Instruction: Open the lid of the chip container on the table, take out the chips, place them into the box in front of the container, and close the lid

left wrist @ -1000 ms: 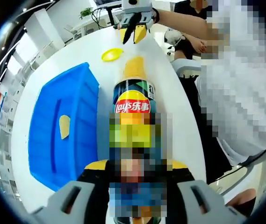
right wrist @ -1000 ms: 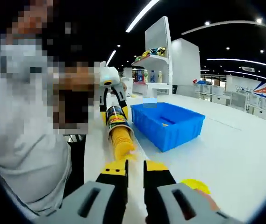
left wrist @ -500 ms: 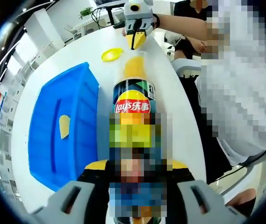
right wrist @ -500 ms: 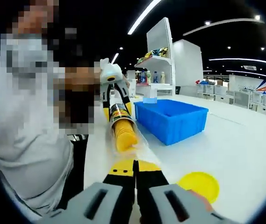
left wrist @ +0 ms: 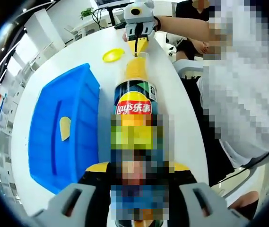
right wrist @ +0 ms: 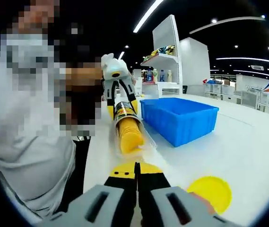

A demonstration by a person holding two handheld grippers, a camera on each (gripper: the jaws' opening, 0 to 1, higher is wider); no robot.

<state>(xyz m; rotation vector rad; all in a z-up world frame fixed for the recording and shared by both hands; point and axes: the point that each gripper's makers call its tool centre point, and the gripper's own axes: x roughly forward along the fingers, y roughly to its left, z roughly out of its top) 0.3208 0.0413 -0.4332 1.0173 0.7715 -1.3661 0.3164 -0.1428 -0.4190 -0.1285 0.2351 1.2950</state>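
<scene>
Your left claw [left wrist: 135, 179] has the chip container [left wrist: 135, 101] clamped around its body, lying on its side along the white surface [left wrist: 177, 90] with the open mouth pointed straight away from that claw. That's a sensible hold: it pins the tube so it can't roll while the other claw works at the opening.

And there's your right claw [right wrist: 136, 171], jaws pressed together, tips sitting right at the clear tray end of the chip stack [right wrist: 130, 135] that pokes out of the mouth just ahead of it. From the left gripper view, that right claw comes in dead opposite, nose to the stack. Whether it's pinching the tray edge or just touching it, I can't tell from here.

The yellow lid [right wrist: 210, 191] is off, lying flat on the surface just right of your right claw, parked clear of the work.

The blue box [left wrist: 61, 130] sits alongside the container, to the left of your left claw, with one chip [left wrist: 65, 127] in it. My read: you're mid-extraction, plenty of chips to go, lid closing comes last.
</scene>
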